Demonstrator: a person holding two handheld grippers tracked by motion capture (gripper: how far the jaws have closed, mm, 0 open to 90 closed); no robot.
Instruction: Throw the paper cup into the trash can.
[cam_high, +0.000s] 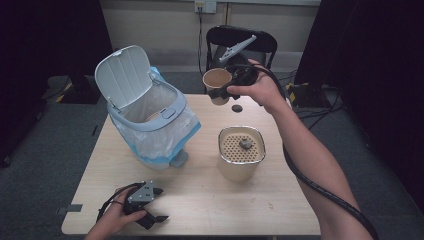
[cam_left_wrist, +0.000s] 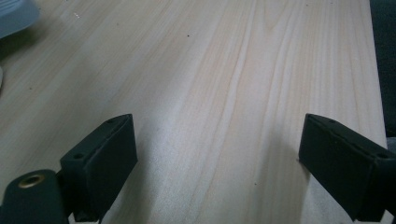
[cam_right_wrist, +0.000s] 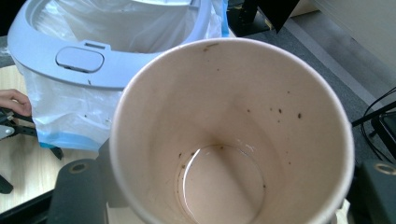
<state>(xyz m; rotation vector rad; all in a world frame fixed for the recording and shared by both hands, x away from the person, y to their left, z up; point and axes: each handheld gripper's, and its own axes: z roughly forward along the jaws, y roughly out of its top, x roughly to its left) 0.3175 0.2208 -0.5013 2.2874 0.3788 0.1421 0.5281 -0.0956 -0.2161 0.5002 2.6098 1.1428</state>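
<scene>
The right tool (cam_high: 223, 91) squeezes a paper cup (cam_high: 217, 80) and holds it up in the air above the far edge of the table (cam_high: 200, 200). The cup is tipped, and a little brown drink sits at its bottom. The left tool (cam_high: 150, 207) rests near the close left corner of the table, its jaws wide apart with nothing in them. A bin (cam_high: 150, 120) with its lid up stands by the left edge. A strainer pot (cam_high: 241, 150) sits in the middle.

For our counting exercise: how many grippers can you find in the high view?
2: the left gripper at the table's near edge, the right gripper raised at the far side, holding a paper cup.
</scene>
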